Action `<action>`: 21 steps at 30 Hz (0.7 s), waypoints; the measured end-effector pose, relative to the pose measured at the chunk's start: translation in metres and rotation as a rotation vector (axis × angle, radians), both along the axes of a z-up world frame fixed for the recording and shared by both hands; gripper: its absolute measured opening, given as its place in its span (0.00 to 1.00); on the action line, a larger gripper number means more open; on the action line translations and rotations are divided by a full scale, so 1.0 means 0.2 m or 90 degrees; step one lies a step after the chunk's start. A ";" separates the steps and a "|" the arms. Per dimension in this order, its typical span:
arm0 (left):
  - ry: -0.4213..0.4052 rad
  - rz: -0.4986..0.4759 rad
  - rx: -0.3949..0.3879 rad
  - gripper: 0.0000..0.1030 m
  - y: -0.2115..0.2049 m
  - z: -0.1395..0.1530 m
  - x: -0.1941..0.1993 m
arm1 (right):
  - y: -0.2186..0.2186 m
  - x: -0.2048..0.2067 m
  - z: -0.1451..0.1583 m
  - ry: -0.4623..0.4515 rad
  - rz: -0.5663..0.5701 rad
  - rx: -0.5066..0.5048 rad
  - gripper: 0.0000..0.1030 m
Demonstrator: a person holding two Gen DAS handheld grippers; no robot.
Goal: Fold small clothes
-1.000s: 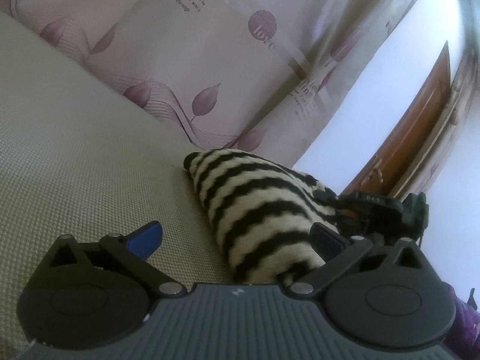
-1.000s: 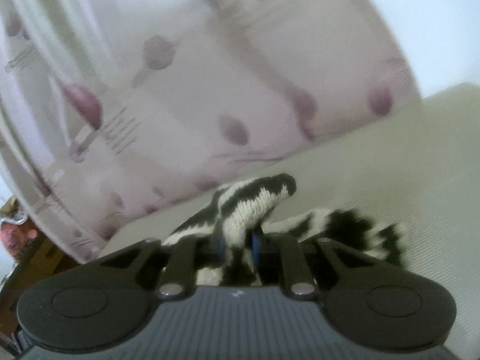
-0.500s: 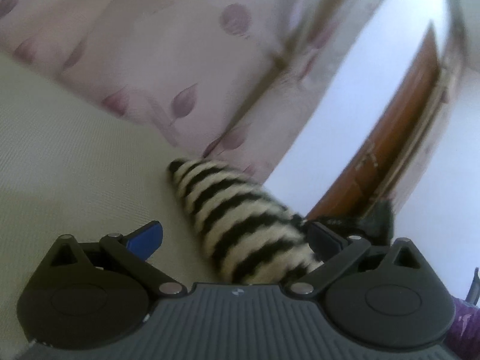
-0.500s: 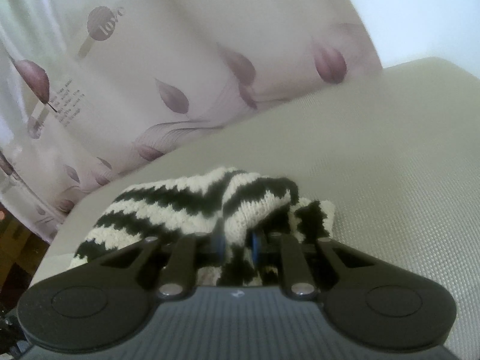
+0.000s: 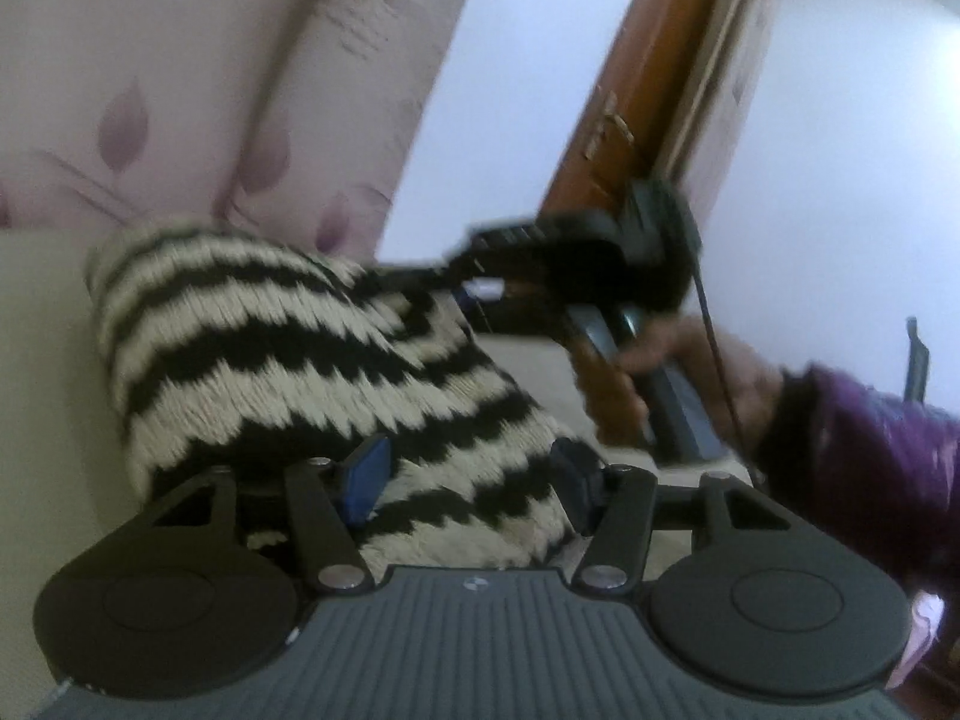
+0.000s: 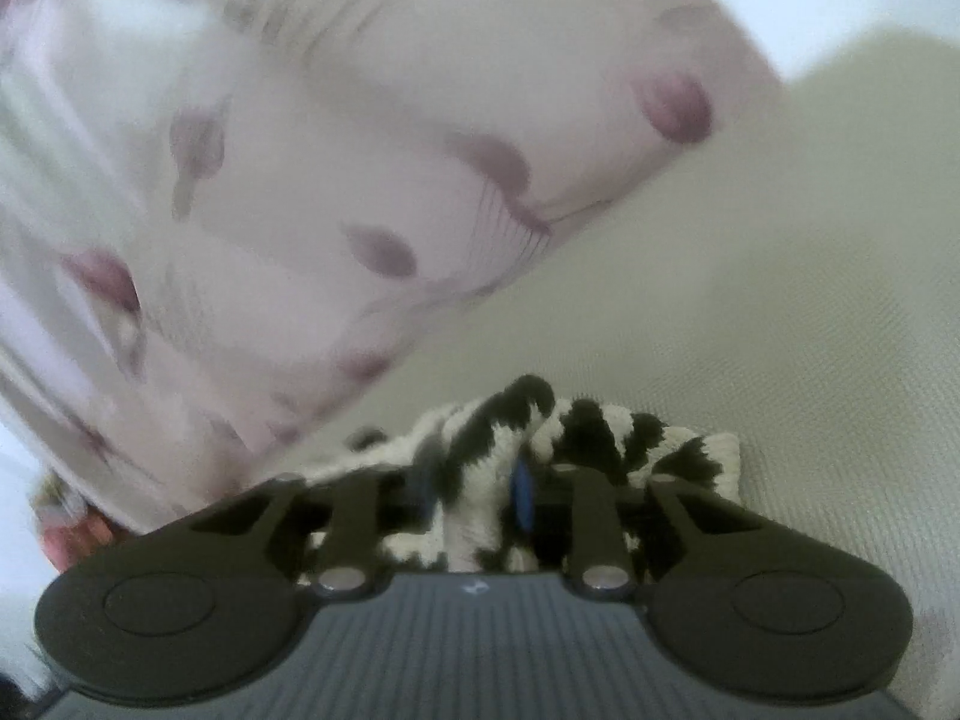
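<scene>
Folding this striped knit piece [image 5: 288,354] means getting a second hold on it before anything is lifted, so I go slowly here. It lies bunched on the pale woven cover [image 6: 780,312], black and cream bands running across it, its near end under my left gripper [image 5: 471,483] and its far end caught by my right gripper [image 6: 477,483].

My left jaws have just been closing; they stand half spread with the knit between them, and I see a gap at each blue pad, so I judge nothing is pinched there yet. My right jaws are nearly together, pinching a raised ridge of the knit.

To do this well I would finish the left closure on a single edge rather than a thick wad, then carry both holds evenly so the bands stay aligned. The yarn looks soft and loose, so a shallow bite could slip out.

For room: the cover stretches open to the right of the garment in the right wrist view, good space for laying the fold flat. On the other side the leaf-print fabric [image 6: 372,192] hangs close, just behind the garment, and I would keep away from it. In the left wrist view the person's right hand [image 5: 660,378] and purple sleeve [image 5: 864,468] sit near my left gripper, with a brown door frame [image 5: 654,78] well beyond.
</scene>
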State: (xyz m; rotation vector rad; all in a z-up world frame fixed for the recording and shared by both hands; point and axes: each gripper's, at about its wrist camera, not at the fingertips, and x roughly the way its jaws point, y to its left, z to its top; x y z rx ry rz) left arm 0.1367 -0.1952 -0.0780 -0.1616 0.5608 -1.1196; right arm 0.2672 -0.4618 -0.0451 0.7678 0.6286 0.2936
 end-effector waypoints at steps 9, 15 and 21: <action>0.038 -0.012 -0.063 0.65 -0.01 -0.05 -0.01 | -0.05 -0.08 0.10 -0.059 -0.033 -0.173 0.15; 0.027 -0.028 -0.061 0.72 -0.02 -0.05 -0.01 | -0.18 -0.14 -0.11 -0.004 -0.071 -0.014 0.22; 0.038 -0.031 -0.082 0.72 -0.01 -0.05 0.01 | -0.09 -0.54 0.09 -0.109 0.004 -0.044 0.27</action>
